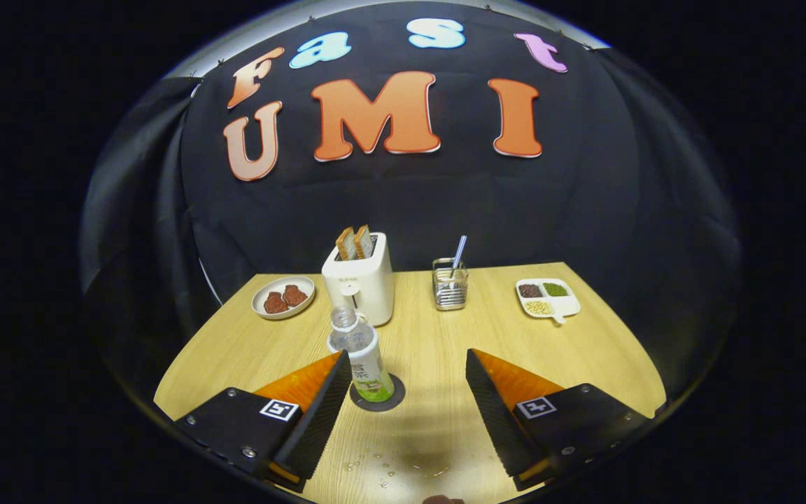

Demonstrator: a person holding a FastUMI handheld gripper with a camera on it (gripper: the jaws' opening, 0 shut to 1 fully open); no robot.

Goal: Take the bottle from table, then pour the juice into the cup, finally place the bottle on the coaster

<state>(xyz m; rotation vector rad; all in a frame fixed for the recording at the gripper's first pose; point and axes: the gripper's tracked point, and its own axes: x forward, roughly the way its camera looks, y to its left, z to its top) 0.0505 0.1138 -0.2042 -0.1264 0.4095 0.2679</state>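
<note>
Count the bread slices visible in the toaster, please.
2. Both stand upright side by side in the slots of the toaster: one bread slice nearer the plate of meat, the other nearer the utensil holder. The gripper jaws are open.

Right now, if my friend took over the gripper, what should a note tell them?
Hand-held gripper: fingers wide open, holding nothing.
Bottle: standing upright on the dark round coaster, between the fingers and close to the left one, a little green juice left at the bottom.
Beyond it on the table: a toaster with toast, a plate of brown pieces, a wire holder, and a divided dish. I can't spot the cup.
A few drops lie on the table near the fingers.
Done: bottle placed on the coaster and released.
Left: probably just pulling the gripper back.
</note>
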